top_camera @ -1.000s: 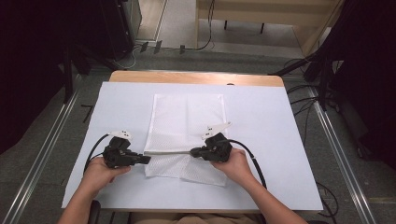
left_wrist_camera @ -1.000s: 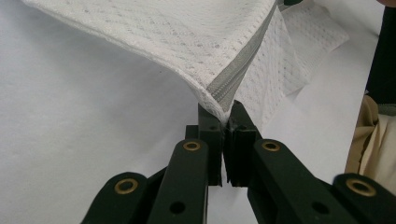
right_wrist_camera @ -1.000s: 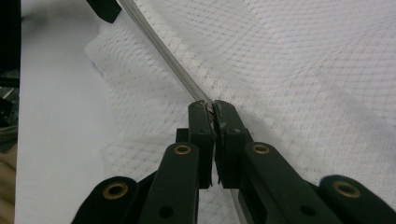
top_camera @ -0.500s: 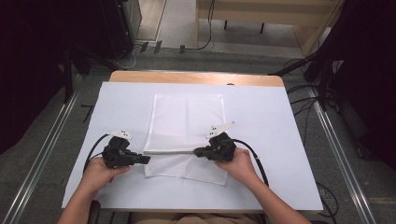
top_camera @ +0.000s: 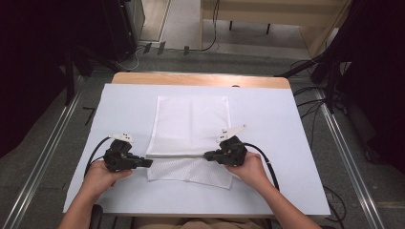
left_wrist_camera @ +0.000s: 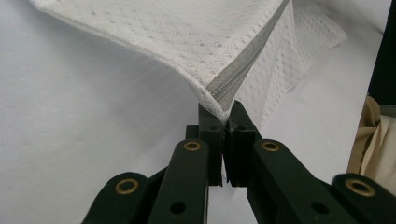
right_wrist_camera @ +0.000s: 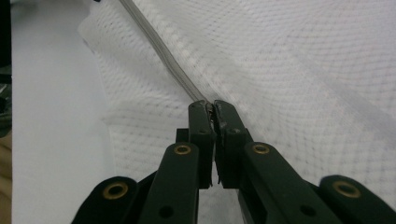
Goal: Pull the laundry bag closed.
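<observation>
Near the front of the white table (top_camera: 267, 124) we see a white mesh cloth (top_camera: 191, 124) lying flat, its near part doubled over along a grey zippered edge (top_camera: 176, 155) that runs between the two grippers. The left gripper (top_camera: 143, 162) has its jaws pressed together on the left end of that edge, the right gripper (top_camera: 208, 155) clamps the right end, and both hold it slightly off the table. In the left gripper view the cloth (left_wrist_camera: 196, 42) rises from the jaws like a tent. What lies under the fold we cannot make out, and the zip's pull is not visible. Compared with a second ago, the right gripper has shifted slightly to the right, drawing the edge straighter; the left has stayed put.
</observation>
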A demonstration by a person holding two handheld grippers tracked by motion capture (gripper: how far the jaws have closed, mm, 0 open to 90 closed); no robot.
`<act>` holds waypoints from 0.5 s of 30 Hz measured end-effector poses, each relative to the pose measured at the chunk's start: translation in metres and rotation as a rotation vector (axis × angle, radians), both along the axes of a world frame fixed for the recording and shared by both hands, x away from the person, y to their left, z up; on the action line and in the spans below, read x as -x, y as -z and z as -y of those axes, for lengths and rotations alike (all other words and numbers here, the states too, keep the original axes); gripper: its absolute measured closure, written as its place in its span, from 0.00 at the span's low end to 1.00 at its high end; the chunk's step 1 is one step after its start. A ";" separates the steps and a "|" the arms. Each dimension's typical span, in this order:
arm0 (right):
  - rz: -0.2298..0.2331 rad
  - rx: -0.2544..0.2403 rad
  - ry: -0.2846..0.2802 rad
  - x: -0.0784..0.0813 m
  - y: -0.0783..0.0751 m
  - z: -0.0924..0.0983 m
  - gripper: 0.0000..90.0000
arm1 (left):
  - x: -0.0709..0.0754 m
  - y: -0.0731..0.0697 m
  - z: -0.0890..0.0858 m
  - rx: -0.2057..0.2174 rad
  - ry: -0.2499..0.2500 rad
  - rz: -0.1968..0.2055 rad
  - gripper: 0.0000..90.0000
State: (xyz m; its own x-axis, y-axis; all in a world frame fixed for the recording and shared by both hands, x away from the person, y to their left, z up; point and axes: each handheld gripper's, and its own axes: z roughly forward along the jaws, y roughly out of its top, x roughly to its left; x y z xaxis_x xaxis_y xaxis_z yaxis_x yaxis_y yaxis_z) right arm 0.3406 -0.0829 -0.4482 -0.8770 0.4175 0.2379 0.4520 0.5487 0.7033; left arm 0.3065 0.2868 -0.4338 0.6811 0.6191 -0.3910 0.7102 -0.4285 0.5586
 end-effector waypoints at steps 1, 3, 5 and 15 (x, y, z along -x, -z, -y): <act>-0.006 -0.005 0.003 0.000 0.000 0.001 0.98 | 0.000 0.000 0.000 0.000 0.001 0.001 0.98; -0.002 -0.009 0.001 0.000 0.000 0.004 0.98 | 0.000 0.000 0.000 0.002 0.004 0.005 0.98; 0.003 -0.010 -0.003 0.001 0.000 0.005 0.98 | 0.000 0.000 0.001 0.003 0.000 0.004 0.98; -0.001 -0.014 0.021 0.003 -0.003 0.019 0.98 | -0.001 -0.001 -0.003 0.018 -0.014 -0.010 0.98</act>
State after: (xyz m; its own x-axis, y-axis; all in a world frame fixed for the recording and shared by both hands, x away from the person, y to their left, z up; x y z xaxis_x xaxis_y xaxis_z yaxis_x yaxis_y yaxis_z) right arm 0.3379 -0.1015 -0.4455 -0.8678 0.4323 0.2452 0.4643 0.5293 0.7101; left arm 0.3077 0.2894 -0.4326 0.6682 0.6215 -0.4089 0.7217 -0.4082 0.5590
